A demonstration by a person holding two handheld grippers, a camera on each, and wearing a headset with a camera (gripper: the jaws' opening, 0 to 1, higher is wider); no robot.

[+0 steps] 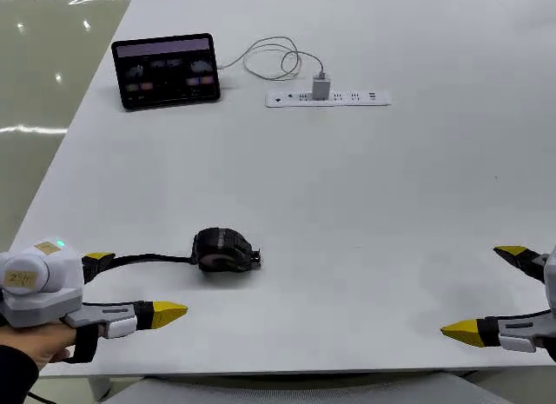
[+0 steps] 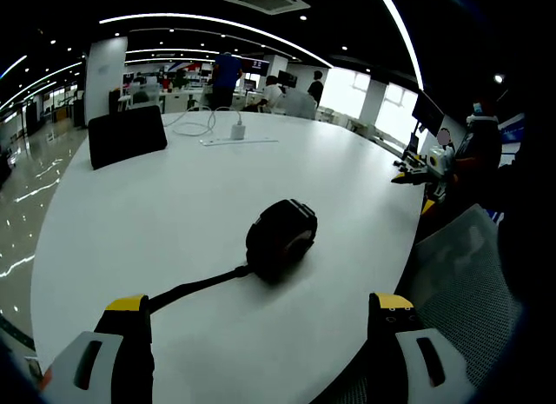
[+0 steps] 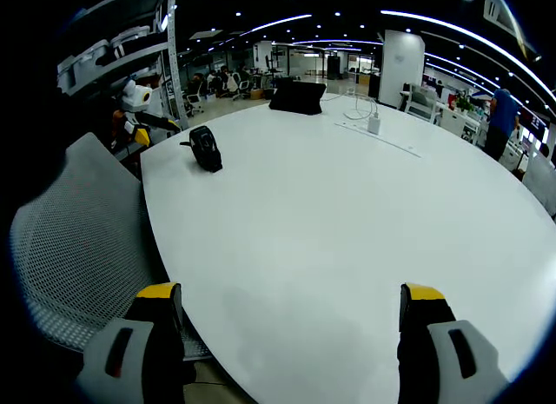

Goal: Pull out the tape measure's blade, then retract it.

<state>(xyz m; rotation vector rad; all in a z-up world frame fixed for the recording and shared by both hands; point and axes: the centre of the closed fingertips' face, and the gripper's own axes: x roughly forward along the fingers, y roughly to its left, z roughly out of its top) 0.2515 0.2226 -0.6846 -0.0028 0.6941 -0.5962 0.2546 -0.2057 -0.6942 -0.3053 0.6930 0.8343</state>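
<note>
The tape measure (image 1: 224,250) lies on the white table (image 1: 347,204) at about 7 o'clock in the head view. Its black strap (image 1: 148,260) trails toward 9 o'clock and ends at the left gripper's (image 1: 139,287) far jaw. That gripper hovers with its jaws spread wide and nothing between them; the tape sits at its 1 o'clock. The right gripper (image 1: 482,291), at 4 o'clock, is well apart from the tape, also spread and empty. A tablet (image 1: 167,70) stands at 11 o'clock and a power strip (image 1: 328,97) lies at 12.
</note>
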